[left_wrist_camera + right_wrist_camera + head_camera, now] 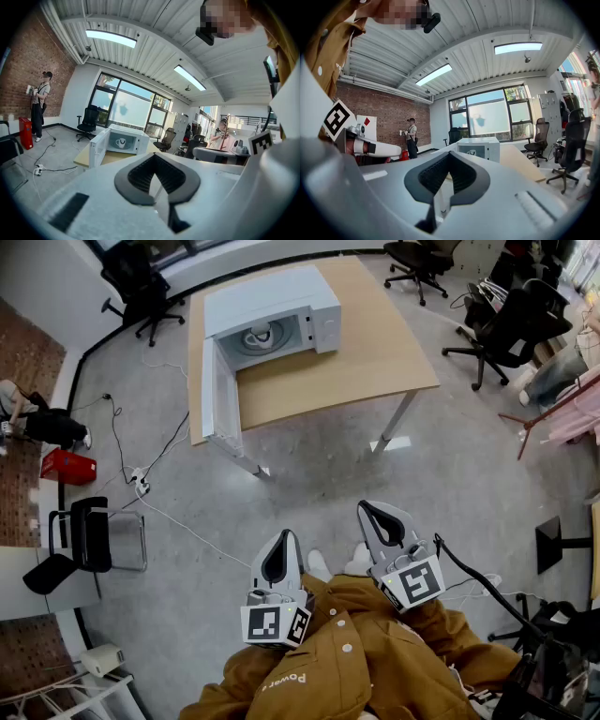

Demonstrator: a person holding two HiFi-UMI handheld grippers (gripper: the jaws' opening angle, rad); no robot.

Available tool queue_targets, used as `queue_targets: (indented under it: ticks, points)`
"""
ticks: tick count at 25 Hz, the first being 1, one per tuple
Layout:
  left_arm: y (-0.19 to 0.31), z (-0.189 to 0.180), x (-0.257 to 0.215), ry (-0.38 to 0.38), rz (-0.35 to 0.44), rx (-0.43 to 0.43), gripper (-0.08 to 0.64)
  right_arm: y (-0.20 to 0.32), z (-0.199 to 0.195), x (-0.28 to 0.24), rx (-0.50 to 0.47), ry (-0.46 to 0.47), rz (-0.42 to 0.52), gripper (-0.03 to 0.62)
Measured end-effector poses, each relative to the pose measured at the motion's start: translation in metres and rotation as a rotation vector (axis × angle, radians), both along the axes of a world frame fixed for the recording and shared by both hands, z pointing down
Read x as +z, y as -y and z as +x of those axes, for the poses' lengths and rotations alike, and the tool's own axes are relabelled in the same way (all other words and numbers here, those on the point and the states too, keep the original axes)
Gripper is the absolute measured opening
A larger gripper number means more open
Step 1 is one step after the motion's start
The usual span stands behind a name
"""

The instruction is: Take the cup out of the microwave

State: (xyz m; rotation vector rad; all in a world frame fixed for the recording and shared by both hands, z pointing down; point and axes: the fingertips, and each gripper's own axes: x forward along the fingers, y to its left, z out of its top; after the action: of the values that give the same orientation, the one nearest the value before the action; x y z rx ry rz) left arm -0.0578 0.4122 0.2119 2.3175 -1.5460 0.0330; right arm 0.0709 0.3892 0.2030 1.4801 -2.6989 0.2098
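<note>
Overhead, I hold the left gripper (pixel 277 559) and right gripper (pixel 384 521) low by my jacket (pixel 356 662), both pressed together and empty, judging the reach not yet begun. The cup (pixel 260 334) sits inside the open microwave (pixel 319 306). Left gripper view: it's white, upright, with a handle. Right gripper view: it's small and well apart from the jaws.

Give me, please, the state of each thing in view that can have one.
microwave door: open, swung wide to the side.
cup: upright inside the microwave, nothing touching it.
left gripper: shut, empty, well short of the table.
right gripper: shut, empty, well short of the table.
</note>
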Motion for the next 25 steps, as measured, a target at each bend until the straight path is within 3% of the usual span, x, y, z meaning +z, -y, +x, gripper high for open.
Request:
queue_targets:
  ticks: [11,14,15,16,20,25]
  points:
    - [0.006,-0.016,-0.003,-0.012,0.004,0.022,0.005,0.004,-0.015,-0.004,0.022,-0.011,0.002,0.005]
    - [0.005,-0.023,-0.001,-0.018,-0.003,0.030,0.005,0.006,-0.022,-0.007,0.008,0.095,-0.025,0.007]
    - [0.004,-0.026,-0.002,-0.019,-0.006,0.032,0.005,0.006,-0.025,-0.008,-0.001,0.138,-0.036,0.122]
    - [0.003,-0.030,-0.001,-0.021,-0.008,0.033,0.005,0.007,-0.026,-0.009,0.000,0.160,-0.040,0.196]
    - [0.004,-0.056,0.013,-0.028,-0.044,0.022,0.005,0.019,-0.022,-0.006,0.106,0.076,0.011,0.098]
    - [0.014,-0.073,0.029,-0.032,-0.087,0.030,0.005,0.025,-0.013,0.010,0.189,0.085,-0.026,0.067]
